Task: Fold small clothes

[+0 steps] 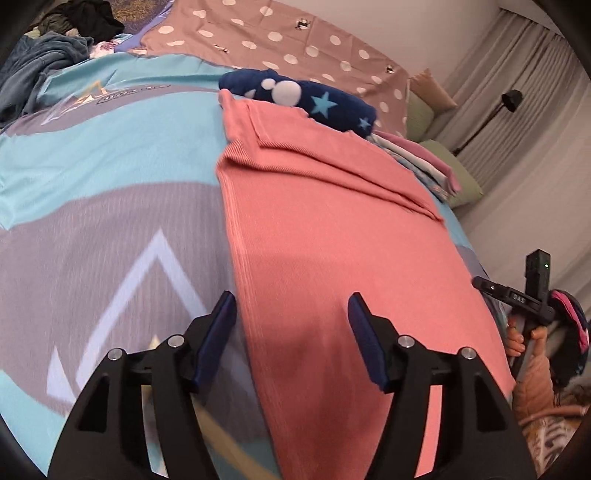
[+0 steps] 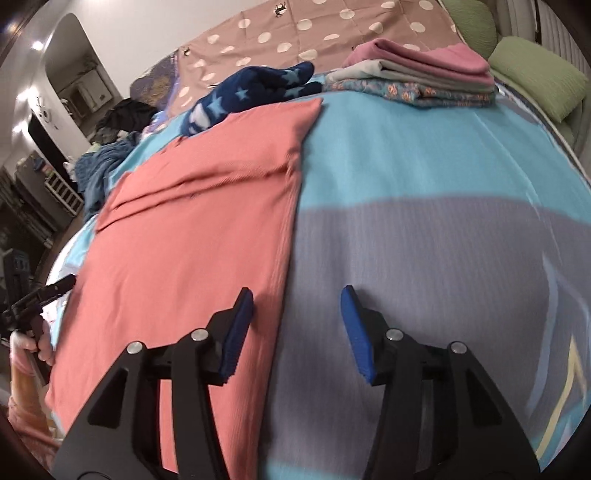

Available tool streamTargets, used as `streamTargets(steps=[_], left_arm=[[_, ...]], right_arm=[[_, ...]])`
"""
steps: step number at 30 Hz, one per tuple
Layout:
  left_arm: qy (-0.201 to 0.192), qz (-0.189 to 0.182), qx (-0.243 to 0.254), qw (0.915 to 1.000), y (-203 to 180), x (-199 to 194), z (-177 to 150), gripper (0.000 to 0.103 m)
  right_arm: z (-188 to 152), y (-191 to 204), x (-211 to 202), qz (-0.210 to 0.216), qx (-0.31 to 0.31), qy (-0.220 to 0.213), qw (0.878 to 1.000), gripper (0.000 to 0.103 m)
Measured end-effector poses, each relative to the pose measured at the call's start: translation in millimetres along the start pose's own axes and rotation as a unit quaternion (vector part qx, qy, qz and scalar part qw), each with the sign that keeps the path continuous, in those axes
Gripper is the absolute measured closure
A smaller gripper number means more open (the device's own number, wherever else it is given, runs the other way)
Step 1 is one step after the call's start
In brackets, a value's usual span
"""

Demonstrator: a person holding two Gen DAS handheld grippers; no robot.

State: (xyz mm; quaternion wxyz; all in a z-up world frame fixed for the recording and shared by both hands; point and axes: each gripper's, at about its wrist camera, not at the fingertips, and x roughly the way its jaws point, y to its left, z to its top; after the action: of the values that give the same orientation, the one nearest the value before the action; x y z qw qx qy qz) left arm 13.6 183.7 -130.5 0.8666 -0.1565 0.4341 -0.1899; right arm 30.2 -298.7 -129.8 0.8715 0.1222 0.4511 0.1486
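Observation:
A salmon-pink ribbed garment lies flat on the bed, its far part folded over in a band. It also shows in the right wrist view. My left gripper is open and empty, hovering over the garment's near left edge. My right gripper is open and empty, straddling the garment's near right edge. The right gripper's handle shows at the right of the left wrist view. The left gripper's handle shows at the left of the right wrist view.
A turquoise and grey bedspread covers the bed. A navy star-patterned garment lies beyond the pink one. A stack of folded clothes sits at the far right. Green pillows, a brown dotted quilt and a dark clothes pile lie behind.

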Motion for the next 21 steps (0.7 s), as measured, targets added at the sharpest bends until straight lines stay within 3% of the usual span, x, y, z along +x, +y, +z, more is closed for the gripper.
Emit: streamTargets(steps=[3,6,11,17,19,21], left_arm=[[0.001,-0.006,0.003,1.0,-5,-14,-23,0.039],[0.003,-0.018,0.008,0.9998,-13,-24,-41,0.039],[0.002,-0.06,0.014,0.9981,-18,-49,-79,0.039],[-0.014,-0.101,-0.01,0.9947,-17,-72,-115,0.039],[-0.012,-0.103,-0.006,0.9946,-20,-77,-122,0.039],[-0.007,-0.111,0.001,0.9938,-26,-81,-130,0.039]], right_arm=[[-20,-3,-14,0.009,0.019,-0.008,1.0,0.069],[-43,-9,-30,0.038,0.042,-0.012,0.998,0.072],[-86,-10,-58,0.078,0.056,-0.007,0.995,0.072],[-123,-4,-86,0.101,0.061,-0.003,0.993,0.071],[-133,-4,-93,0.114,0.067,0.002,0.991,0.067],[-141,-2,-100,0.134,0.07,0.008,0.989,0.055]])
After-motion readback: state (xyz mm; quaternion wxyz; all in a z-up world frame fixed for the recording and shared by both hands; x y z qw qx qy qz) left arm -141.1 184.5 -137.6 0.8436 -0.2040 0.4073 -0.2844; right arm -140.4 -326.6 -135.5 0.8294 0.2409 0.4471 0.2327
